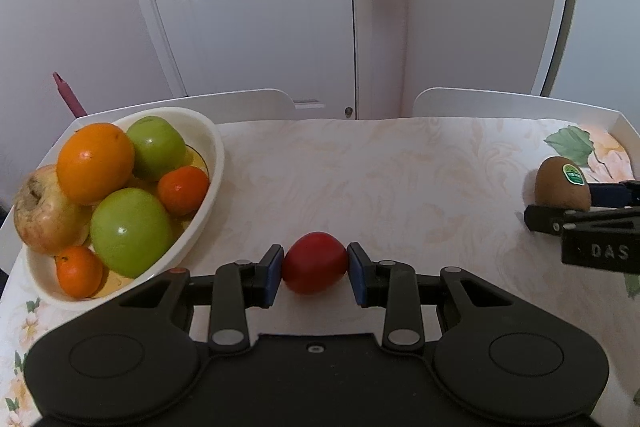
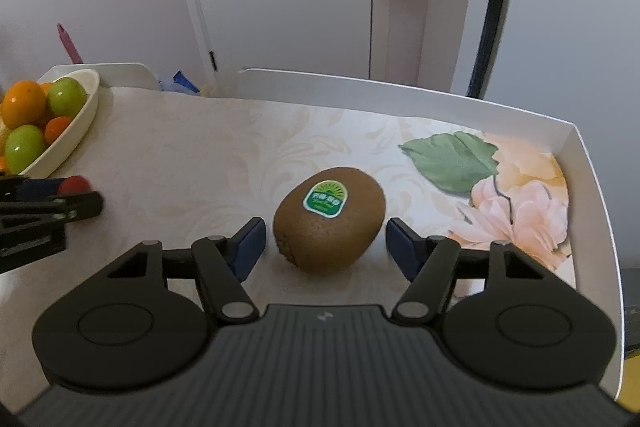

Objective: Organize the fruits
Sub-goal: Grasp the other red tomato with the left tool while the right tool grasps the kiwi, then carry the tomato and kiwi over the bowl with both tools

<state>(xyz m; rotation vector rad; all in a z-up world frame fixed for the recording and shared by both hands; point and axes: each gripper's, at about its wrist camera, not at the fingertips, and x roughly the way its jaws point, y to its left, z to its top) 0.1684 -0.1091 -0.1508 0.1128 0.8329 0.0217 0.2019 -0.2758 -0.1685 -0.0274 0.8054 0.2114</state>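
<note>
In the left wrist view a small red fruit rests on the table with my left gripper shut on it, both blue pads pressed against its sides. In the right wrist view a brown kiwi with a green sticker lies between the fingers of my right gripper; a narrow gap shows on each side, so the pads do not touch it. The white bowl at the left holds an orange, green apples, small tangerines and a pale apple. The kiwi and right gripper also show at the far right.
The table has a floral cloth and a raised white rim along its back and right edges. Chair backs stand behind it, with a white door beyond. A pink stick rises behind the bowl.
</note>
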